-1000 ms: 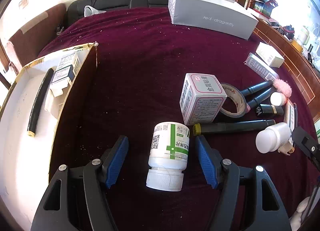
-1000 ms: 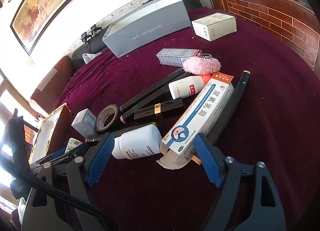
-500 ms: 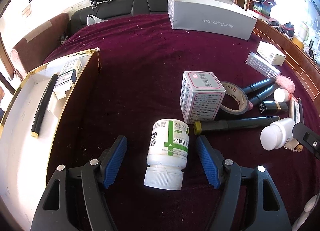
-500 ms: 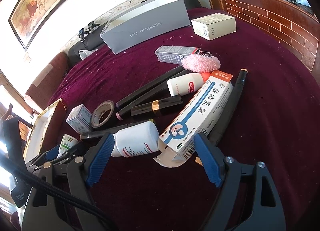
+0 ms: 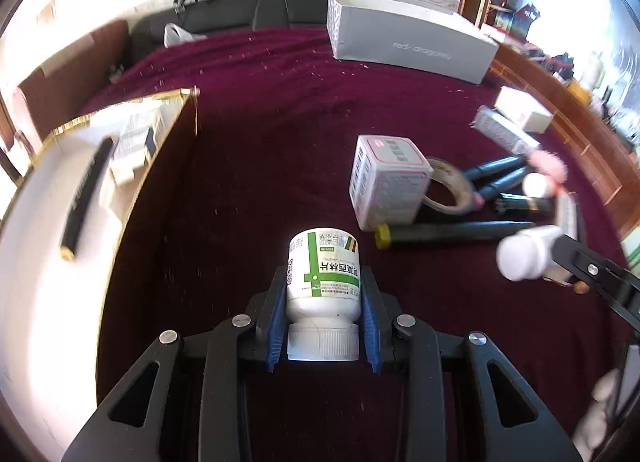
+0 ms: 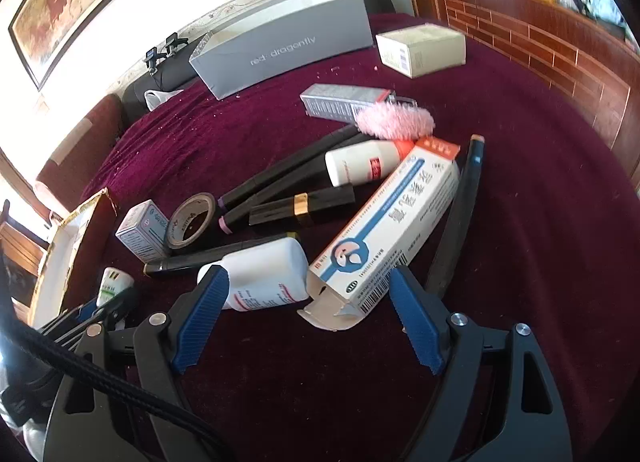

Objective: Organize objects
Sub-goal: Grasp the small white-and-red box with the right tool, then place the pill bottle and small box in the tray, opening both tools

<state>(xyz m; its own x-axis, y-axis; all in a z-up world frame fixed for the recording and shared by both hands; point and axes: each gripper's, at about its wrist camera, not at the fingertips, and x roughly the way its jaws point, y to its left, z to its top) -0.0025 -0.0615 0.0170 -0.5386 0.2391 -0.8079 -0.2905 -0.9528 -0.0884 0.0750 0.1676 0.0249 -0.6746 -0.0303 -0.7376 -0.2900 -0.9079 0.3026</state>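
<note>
A white pill bottle with a green label (image 5: 324,262) lies on the dark red cloth, cap toward me. My left gripper (image 5: 323,280) has its jaws closing on it, and both blue pads touch the bottle's sides. The same bottle (image 6: 114,280) shows at the lower left of the right wrist view. My right gripper (image 6: 308,282) is open above a plain white bottle (image 6: 266,278) and the torn end of a blue and white ointment box (image 6: 392,222); its pads touch neither.
An open white box with a gold rim (image 5: 32,302) on the left holds a black pen and small cartons. To the right lie a pink-topped carton (image 5: 390,178), a tape roll (image 5: 450,182) and dark pens (image 5: 452,232). A long grey box (image 5: 408,42) stands at the back.
The left jaws, wide apart on either side of the green-label bottle before, have come in against its sides. The right gripper has stayed open in the same spot.
</note>
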